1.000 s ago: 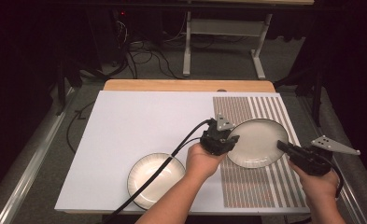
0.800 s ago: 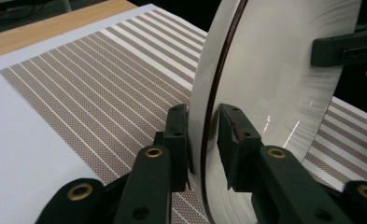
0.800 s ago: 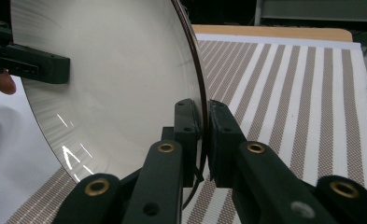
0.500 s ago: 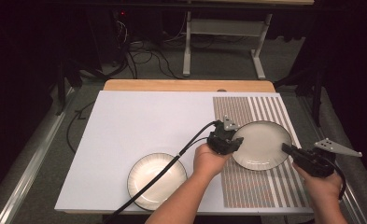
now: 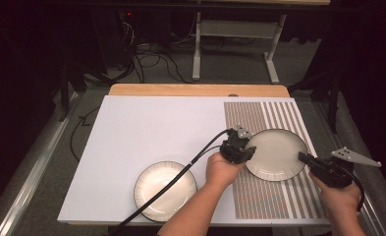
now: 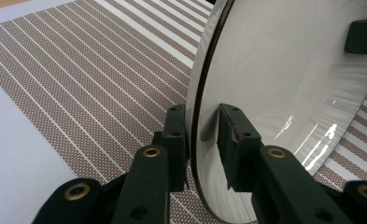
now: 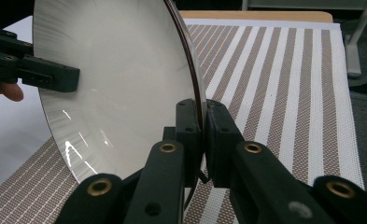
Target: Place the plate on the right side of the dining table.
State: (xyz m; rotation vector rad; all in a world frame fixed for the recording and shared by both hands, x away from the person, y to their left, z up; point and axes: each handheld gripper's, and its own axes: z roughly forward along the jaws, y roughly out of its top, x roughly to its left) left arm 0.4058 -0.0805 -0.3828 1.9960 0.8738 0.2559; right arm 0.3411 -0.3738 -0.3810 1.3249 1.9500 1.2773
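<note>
While both tools grip it, the round cream ceramic plate with a thin dark rim [image 5: 278, 154] sits between them over the brown-and-white striped woven placemat [image 5: 279, 196], toward the right side of the white tabletop [image 5: 151, 128]. The left tool [image 5: 244, 149] is clenched on the plate's left rim, one pad above and one below the edge, as the left gripper view [image 6: 202, 140] shows. The right tool [image 5: 306, 158] is clamped on the opposite rim [image 7: 201, 126], so the plate lies straight ahead of each tool's jaws and spans the gap between them. Neither hand is nearer; the load is shared evenly. The glaze is glossy and catches highlights, so I judge it slippery under the hard black pads, and the coming move depends on both hands travelling together and level. Farther to the left of the left tool, near the person's forearm, rests a second cream round plate with a dark rim [image 5: 165, 189], crossed by the left tool's black cable [image 5: 180, 172].
</note>
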